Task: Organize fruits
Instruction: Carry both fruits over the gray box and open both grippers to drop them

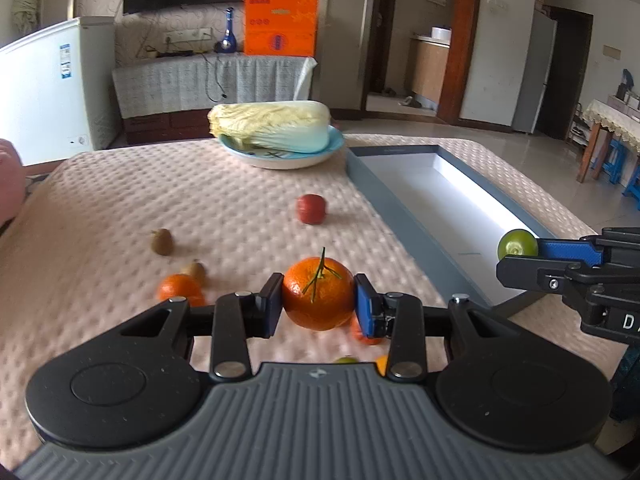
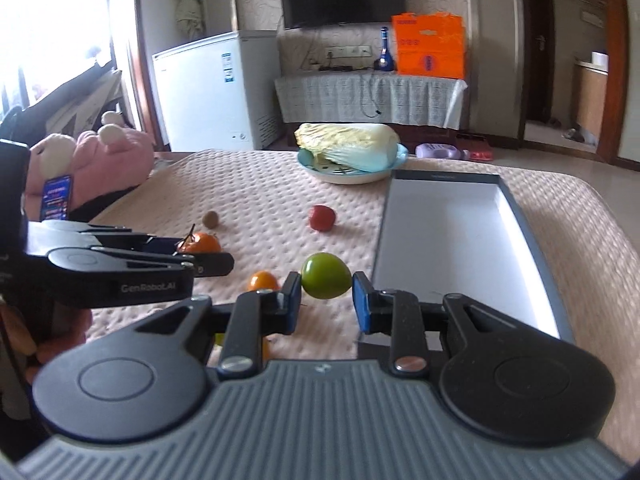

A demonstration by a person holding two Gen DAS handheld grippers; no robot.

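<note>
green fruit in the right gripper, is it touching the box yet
Apart. The right wrist view shows the green fruit clamped between the right gripper pads, with pink tablecloth visible between it and the box rim.

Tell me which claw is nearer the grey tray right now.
Right. The right claw, holding the green fruit, hangs beside the grey tray. The left claw, holding the orange, hangs farther left.
</note>
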